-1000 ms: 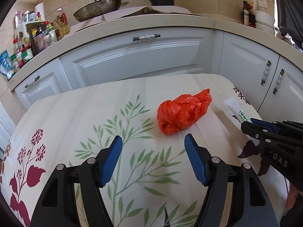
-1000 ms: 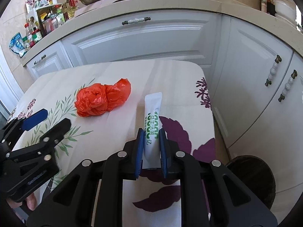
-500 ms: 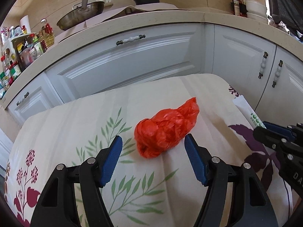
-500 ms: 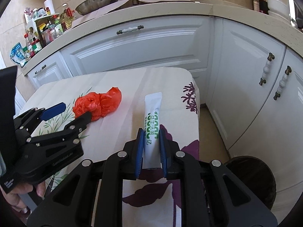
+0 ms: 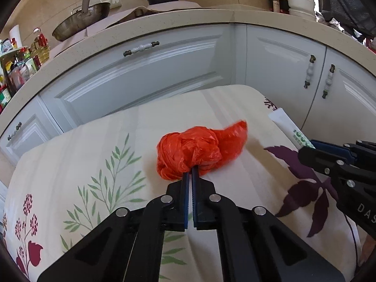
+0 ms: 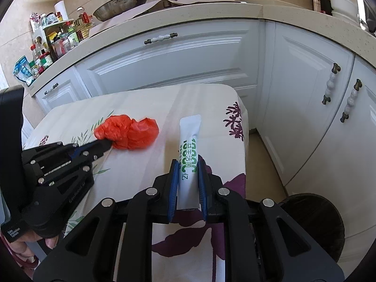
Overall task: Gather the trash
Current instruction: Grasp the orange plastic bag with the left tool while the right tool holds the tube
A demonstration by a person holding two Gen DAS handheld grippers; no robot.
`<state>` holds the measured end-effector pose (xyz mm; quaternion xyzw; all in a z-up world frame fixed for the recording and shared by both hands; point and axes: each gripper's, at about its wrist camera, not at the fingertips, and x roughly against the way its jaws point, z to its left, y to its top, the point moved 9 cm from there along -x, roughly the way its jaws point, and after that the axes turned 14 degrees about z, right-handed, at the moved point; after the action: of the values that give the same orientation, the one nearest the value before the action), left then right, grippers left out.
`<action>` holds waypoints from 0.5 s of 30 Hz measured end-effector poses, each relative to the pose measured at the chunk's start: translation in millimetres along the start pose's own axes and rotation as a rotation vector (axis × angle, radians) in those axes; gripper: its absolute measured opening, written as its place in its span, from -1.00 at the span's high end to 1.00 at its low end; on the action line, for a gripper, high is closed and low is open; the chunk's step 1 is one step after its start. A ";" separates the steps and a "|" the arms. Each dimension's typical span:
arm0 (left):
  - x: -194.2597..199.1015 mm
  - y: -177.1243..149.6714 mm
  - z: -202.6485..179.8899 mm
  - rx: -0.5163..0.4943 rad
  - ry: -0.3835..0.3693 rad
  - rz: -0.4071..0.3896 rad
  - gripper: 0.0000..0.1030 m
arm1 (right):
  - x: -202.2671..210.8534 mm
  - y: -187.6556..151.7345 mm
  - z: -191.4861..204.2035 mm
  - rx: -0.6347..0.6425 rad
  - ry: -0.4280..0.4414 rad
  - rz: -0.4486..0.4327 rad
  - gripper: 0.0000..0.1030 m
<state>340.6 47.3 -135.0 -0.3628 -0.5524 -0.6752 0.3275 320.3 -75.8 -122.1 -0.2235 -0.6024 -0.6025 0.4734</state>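
A crumpled red plastic bag (image 5: 199, 150) lies on the flower-print tablecloth (image 5: 94, 145). My left gripper (image 5: 190, 175) is closing its jaws, and the blue pads pinch the bag's near fold between them. In the right wrist view the bag (image 6: 129, 132) shows at the left with the left gripper (image 6: 109, 143) at its edge. My right gripper (image 6: 188, 164) is shut on a white sachet with green print (image 6: 189, 141), which points away over the cloth. The sachet (image 5: 286, 124) and the right gripper (image 5: 312, 144) appear at the right edge of the left wrist view.
White cabinet doors (image 5: 141, 80) and a beige counter (image 5: 188, 21) with a steel pan (image 5: 82, 21) stand behind the table. Bottles (image 6: 54, 40) crowd the counter's left end. A dark round bin (image 6: 312, 221) sits on the floor beside the table's right edge.
My left gripper moved forward to the red bag and its jaws went from wide open to closed on the bag's near fold. The right gripper stayed put with the sachet.
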 end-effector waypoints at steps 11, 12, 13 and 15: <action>19.4 -24.0 7.8 0.045 -0.032 0.000 0.96 | 7.2 -4.3 6.2 0.007 0.008 -0.006 0.68; 22.4 -27.3 10.0 0.060 -0.041 0.003 0.96 | 7.6 -5.0 7.1 0.008 0.010 -0.006 0.68; 25.1 -30.3 12.0 0.072 -0.046 0.002 0.96 | 7.9 -6.1 8.2 0.010 0.011 -0.006 0.68; 30.7 -34.9 14.2 0.084 -0.045 -0.003 0.96 | 8.0 -8.2 10.0 0.013 0.014 -0.003 0.68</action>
<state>297.0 66.1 -124.9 -0.3630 -0.5881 -0.6435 0.3291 306.7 -70.3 -117.8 -0.2152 -0.6032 -0.6010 0.4782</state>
